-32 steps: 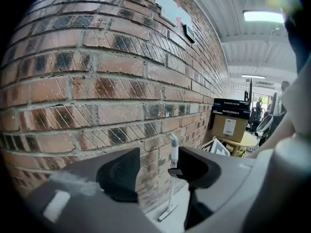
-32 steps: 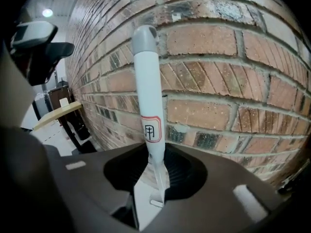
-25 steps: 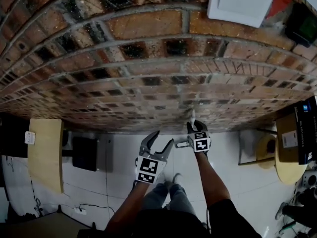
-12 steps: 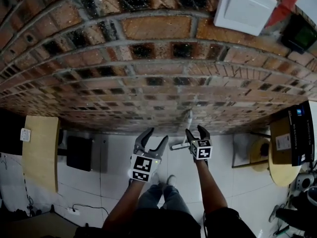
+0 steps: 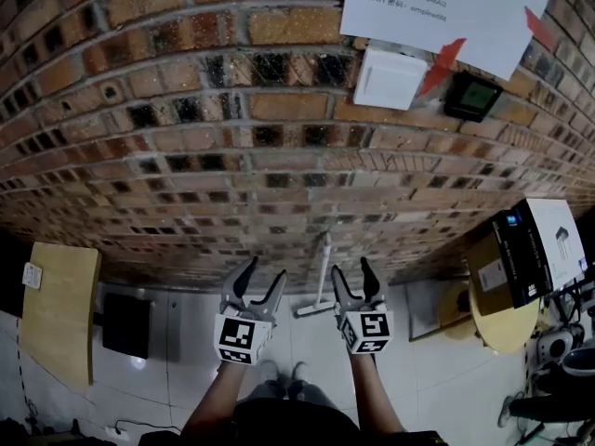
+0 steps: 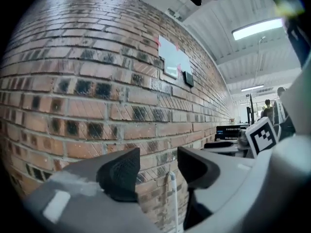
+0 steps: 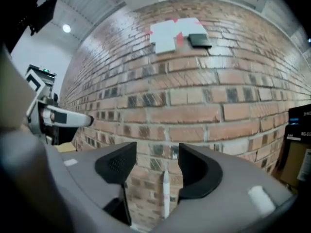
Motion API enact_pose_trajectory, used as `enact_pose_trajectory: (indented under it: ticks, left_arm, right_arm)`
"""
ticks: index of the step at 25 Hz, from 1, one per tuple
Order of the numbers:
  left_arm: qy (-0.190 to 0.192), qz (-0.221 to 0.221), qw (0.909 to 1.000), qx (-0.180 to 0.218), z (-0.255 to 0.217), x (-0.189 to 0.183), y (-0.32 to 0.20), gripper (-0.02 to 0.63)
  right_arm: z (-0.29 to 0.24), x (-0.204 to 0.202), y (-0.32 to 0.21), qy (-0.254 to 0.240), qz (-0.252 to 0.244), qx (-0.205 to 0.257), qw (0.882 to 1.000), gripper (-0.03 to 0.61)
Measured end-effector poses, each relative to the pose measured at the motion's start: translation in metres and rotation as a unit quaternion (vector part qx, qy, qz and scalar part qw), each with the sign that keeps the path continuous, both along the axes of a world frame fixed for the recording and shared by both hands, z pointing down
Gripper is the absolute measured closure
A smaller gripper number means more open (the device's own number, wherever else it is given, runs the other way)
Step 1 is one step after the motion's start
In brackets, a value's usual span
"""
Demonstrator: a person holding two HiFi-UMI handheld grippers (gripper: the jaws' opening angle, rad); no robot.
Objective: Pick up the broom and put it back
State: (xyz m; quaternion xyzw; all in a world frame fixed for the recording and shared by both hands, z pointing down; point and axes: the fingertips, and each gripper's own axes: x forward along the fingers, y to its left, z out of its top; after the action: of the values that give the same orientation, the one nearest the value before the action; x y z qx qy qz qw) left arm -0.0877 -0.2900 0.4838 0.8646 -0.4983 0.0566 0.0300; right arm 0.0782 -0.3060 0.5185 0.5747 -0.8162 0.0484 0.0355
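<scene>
Ahead: brick wall [image 5: 186, 156], full width, closes off all forward travel for me. Against it: broom [image 5: 323, 272], leaning between my left gripper [image 5: 262, 275] and my right gripper [image 5: 351, 272], apart from both, with open air on either side of its handle. Wall fittings, high: white box [image 5: 394, 75], black device [image 5: 472, 95], paper sheet [image 5: 446, 7], all well above my tools. Left flank: yellow tabletop [image 5: 58, 309] and a black box [image 5: 125, 321] by the wall foot. Right flank: round table [image 5: 493, 328] carrying a carton [image 5: 544, 244]. Below me: bare white floor [image 5: 307, 337], open between those flanks
</scene>
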Motion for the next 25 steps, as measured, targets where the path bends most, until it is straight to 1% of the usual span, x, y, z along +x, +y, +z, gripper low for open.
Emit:
enact_pose_trajectory:
  ticks: [1, 3, 6, 8, 10, 12, 15, 17, 20, 22, 25]
  left_arm:
    - [0.006, -0.005, 0.9999, 0.01, -0.01, -0.007, 0.007, 0.372]
    - [0.011, -0.016, 0.9995, 0.025, -0.025, -0.021, 0.023, 0.372]
    - [0.017, -0.026, 0.9988, 0.038, -0.039, -0.037, 0.043, 0.372]
    - [0.011, -0.031, 0.9985, 0.044, -0.045, -0.044, 0.056, 0.373]
    - [-0.001, -0.039, 0.9978, 0.053, -0.048, -0.049, 0.071, 0.373]
    - [0.003, -0.044, 0.9972, 0.06, -0.052, -0.049, 0.079, 0.373]
    - [0.011, -0.044, 0.9972, 0.061, -0.055, -0.039, 0.092, 0.372]
    - [0.003, -0.046, 0.9969, 0.064, -0.055, -0.03, 0.106, 0.373]
    - [-0.008, -0.065, 0.9956, 0.067, -0.057, -0.022, 0.127, 0.373]
    - [-0.006, -0.075, 0.9956, 0.056, -0.056, -0.009, 0.146, 0.373]
    - [-0.003, -0.078, 0.996, 0.043, -0.056, 0.026, 0.176, 0.373]
  right_arm:
    - [-0.017, -0.003, 0.01, -0.008, 0.007, 0.013, 1.0, 0.313]
    - [-0.042, -0.009, 0.03, -0.021, 0.016, 0.023, 0.999, 0.313]
    - [-0.066, -0.018, 0.059, -0.022, 0.029, 0.04, 0.999, 0.313]
    - [-0.078, -0.023, 0.077, -0.018, 0.039, 0.053, 0.998, 0.303]
    - [-0.091, -0.031, 0.094, -0.015, 0.041, 0.067, 0.997, 0.28]
    - [-0.107, -0.038, 0.106, -0.011, 0.036, 0.087, 0.996, 0.275]
    - [-0.119, -0.037, 0.121, 0.002, 0.029, 0.101, 0.994, 0.273]
    - [-0.113, -0.032, 0.13, -0.001, 0.013, 0.088, 0.996, 0.272]
    - [-0.101, -0.021, 0.149, -0.006, -0.007, 0.068, 0.998, 0.256]
    - [-0.098, -0.006, 0.171, -0.012, -0.014, 0.062, 0.998, 0.255]
    - [-0.095, 0.032, 0.203, -0.021, -0.005, 0.057, 0.998, 0.253]
